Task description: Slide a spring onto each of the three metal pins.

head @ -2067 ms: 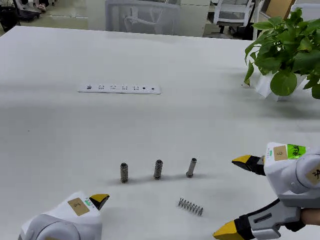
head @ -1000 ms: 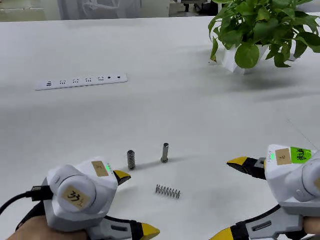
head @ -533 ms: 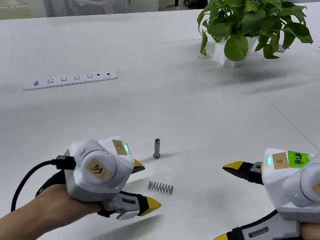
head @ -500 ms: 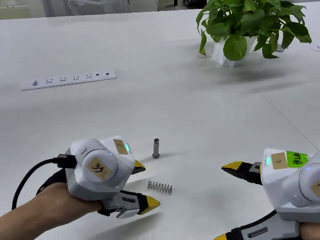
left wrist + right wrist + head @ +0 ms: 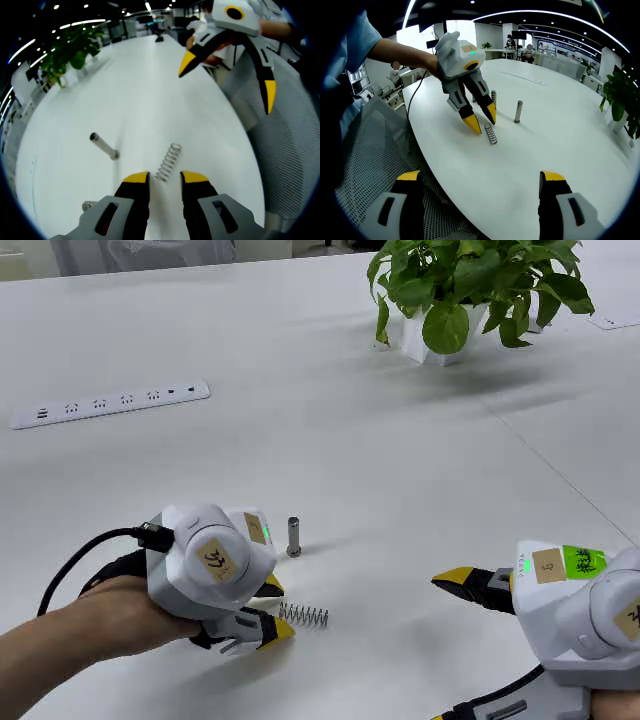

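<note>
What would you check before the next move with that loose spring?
1. Spring lying loose, nothing on it: ok.
2. Left gripper open, its tips either side of the spring's near end: ok.
3. Spring gripped: not ok, the jaws have not closed.
4. Bare pin upright and free of any spring: ok.
5. Right gripper open and well apart from the spring: ok.
6. Both other pins loaded: cannot tell.
</note>
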Demonstrator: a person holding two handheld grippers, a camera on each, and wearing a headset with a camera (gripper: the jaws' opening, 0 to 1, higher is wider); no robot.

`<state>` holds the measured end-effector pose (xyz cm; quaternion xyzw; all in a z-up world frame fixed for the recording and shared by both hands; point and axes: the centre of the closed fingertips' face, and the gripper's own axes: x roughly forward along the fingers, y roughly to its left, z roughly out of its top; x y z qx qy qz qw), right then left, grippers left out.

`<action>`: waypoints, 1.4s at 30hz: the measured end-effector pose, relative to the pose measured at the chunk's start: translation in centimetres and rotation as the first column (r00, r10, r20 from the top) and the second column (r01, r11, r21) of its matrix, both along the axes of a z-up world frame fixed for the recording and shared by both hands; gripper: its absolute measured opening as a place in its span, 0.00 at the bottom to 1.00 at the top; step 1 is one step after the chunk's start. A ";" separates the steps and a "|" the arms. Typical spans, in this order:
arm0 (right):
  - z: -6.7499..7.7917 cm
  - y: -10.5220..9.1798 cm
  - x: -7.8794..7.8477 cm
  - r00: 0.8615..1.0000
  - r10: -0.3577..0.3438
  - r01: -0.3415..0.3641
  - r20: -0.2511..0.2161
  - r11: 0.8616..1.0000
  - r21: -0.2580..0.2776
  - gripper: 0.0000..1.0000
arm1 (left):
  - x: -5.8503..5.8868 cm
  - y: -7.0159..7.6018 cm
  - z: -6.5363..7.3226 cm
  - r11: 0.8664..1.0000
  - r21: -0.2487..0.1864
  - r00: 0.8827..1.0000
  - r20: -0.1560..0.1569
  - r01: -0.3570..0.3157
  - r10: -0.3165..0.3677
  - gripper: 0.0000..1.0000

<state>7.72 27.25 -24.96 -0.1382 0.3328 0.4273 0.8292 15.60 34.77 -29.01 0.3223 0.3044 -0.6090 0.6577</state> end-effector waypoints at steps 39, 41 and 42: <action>-0.6 0.7 -0.7 1.000 0.019 -0.019 -0.018 1.000 -0.001 0.96 | -0.5 0.2 -0.9 0.985 0.155 0.997 -0.013 0.081 -0.080 0.10; -0.6 0.6 -0.6 1.000 0.017 -0.017 -0.018 1.000 0.000 0.96 | -0.6 0.3 -0.9 0.988 0.143 0.999 -0.014 0.053 -0.051 0.10; -0.6 0.6 -0.6 1.000 0.017 -0.017 -0.018 1.000 -0.001 0.96 | -0.6 0.2 -0.8 0.990 0.135 0.999 -0.016 0.034 -0.032 0.10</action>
